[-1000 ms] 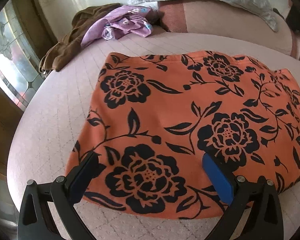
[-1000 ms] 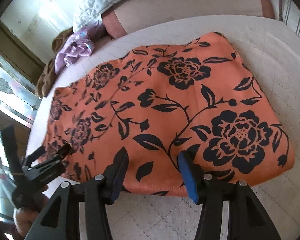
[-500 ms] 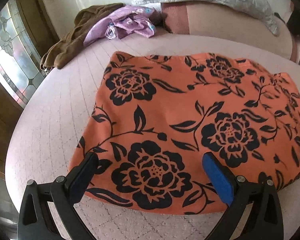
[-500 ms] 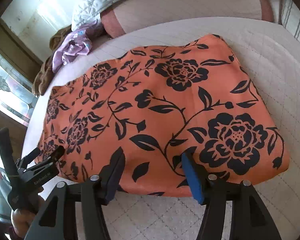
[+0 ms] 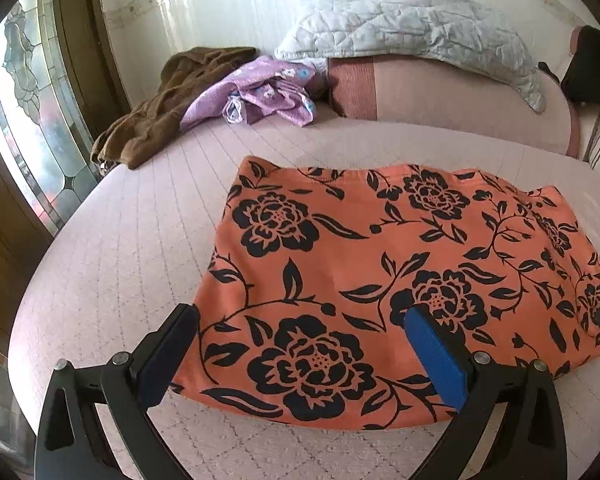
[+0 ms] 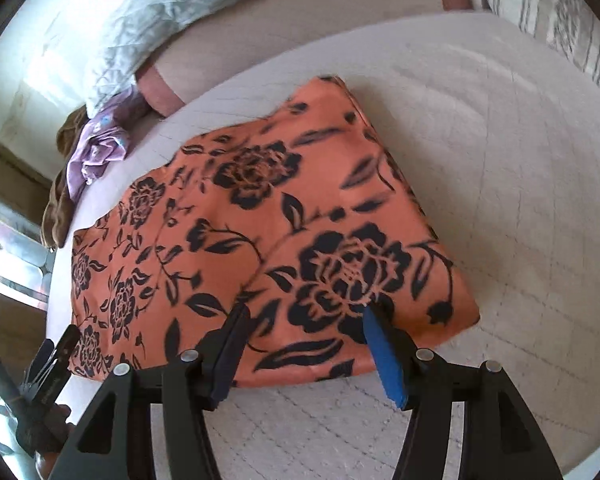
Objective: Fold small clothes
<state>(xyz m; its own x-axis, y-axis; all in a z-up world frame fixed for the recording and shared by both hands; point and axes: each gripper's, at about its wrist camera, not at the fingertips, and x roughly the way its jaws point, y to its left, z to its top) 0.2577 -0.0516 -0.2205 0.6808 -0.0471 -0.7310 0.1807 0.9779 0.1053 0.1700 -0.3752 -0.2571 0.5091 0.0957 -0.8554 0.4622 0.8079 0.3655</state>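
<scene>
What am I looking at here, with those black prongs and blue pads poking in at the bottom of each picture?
Those prongs are hand-held claws; a person carries one in each hand, and a small wide-angle camera on each looks forward along its fingers. One picture comes from the left claw, the other from the right claw. Both stand open and hold nothing. Between them, on the pale quilted bed, lies an orange cloth with black flowers, folded flat. Further back sit a brown garment, a purple garment and a grey quilted pillow.

Orange garment (image 5: 380, 280) — black floral print — lies folded flat on the quilted bed (image 5: 140, 240).
</scene>
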